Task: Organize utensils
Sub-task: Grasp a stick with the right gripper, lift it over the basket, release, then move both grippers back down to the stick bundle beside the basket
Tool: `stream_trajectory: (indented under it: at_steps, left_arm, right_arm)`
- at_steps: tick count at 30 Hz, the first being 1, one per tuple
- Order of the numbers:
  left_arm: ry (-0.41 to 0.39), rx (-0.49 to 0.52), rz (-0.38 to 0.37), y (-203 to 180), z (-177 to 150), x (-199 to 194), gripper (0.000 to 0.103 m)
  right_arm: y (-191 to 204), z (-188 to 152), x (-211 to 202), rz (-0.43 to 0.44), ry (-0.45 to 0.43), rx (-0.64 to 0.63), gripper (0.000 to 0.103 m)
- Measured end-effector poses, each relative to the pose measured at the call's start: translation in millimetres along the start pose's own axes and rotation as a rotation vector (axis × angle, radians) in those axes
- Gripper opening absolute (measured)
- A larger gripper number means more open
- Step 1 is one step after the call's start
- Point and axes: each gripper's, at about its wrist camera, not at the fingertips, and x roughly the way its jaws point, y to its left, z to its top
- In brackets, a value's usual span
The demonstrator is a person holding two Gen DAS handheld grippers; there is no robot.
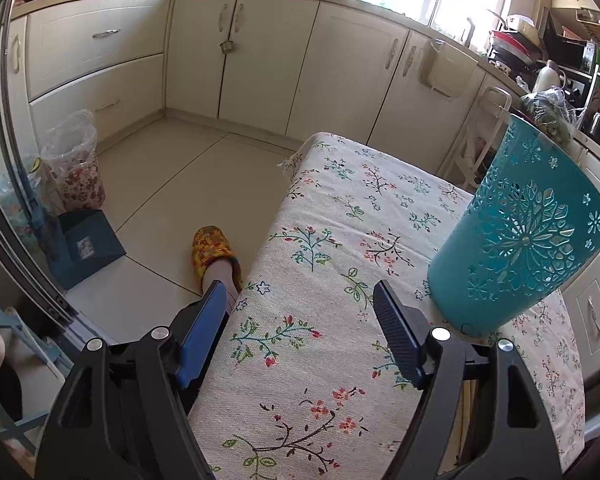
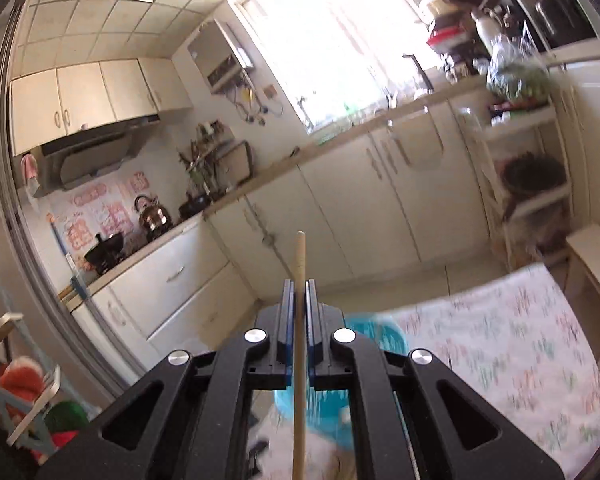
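A teal cut-out utensil holder [image 1: 528, 232] stands on the floral tablecloth [image 1: 320, 320], just right of my left gripper [image 1: 298, 290], which is open and empty above the table's near left edge. My right gripper [image 2: 299, 284] is shut on a thin wooden stick, a chopstick or utensil handle [image 2: 300, 256], held upright above the table. In the right wrist view the teal holder [image 2: 388, 340] shows blurred just below and behind the fingers. The stick's lower end is out of frame.
Cream kitchen cabinets [image 1: 260, 60] run along the far wall under a counter with pans and a sink. A foot in a yellow slipper [image 1: 212, 252] stands on the tiled floor left of the table. A bagged bin [image 1: 76, 164] and a blue box [image 1: 88, 244] sit at left.
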Motion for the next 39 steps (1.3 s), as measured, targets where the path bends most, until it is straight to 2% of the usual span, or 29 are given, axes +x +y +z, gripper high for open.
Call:
stream_trajectory:
  at_steps: [4, 8, 13, 20, 22, 23, 25, 29, 32, 35, 39]
  left_arm:
    - [0.005, -0.007, -0.018, 1.0, 0.3, 2.1, 0.072]
    - [0.011, -0.021, -0.038, 2.7, 0.4, 3.9, 0.072]
    - [0.021, -0.032, -0.054, 5.2, 0.7, 6.1, 0.072]
    - [0.027, -0.035, -0.053, 5.9, 0.9, 8.9, 0.072]
    - [0.031, -0.030, -0.051, 5.1, 0.7, 9.9, 0.072]
    - [0.032, -0.029, -0.050, 4.8, 0.3, 10.0, 0.072]
    - [0.032, -0.028, -0.049, 4.7, -0.4, 10.1, 0.072]
    - [0.050, -0.018, -0.056, 2.4, -0.3, 12.8, 0.078]
    - [0.043, -0.009, -0.044, 1.4, -1.2, 10.6, 0.078]
    - [0.017, 0.006, -0.015, 0.3, -1.6, -1.1, 0.078]
    - [0.008, 0.039, -0.009, -4.7, -8.3, -24.0, 0.079]
  right_arm:
    - [0.9, 15.1, 43.9, -0.056, -0.049, 0.001, 0.006]
    - [-4.9, 12.0, 76.8, -0.109, -0.013, -0.003, 0.006]
    - [-2.6, -1.6, 80.6, -0.166, 0.011, -0.056, 0.007]
    - [-6.7, -12.0, 85.9, -0.157, 0.063, -0.071, 0.007]
    - [-2.8, -15.2, 79.5, -0.147, 0.089, -0.099, 0.009]
    - [-2.2, -15.1, 76.1, -0.147, 0.090, -0.103, 0.013]
    - [-1.5, -14.5, 61.5, -0.145, 0.077, -0.106, 0.014]
    - [-5.3, -13.9, 2.2, -0.161, 0.006, -0.071, 0.020]
    - [-8.5, -31.3, -35.6, -0.194, 0.002, -0.066, 0.020]
    - [-14.9, -68.5, -67.2, -0.237, 0.072, -0.044, 0.022]
    - [-25.9, -127.3, -65.0, -0.300, 0.257, -0.019, 0.023]
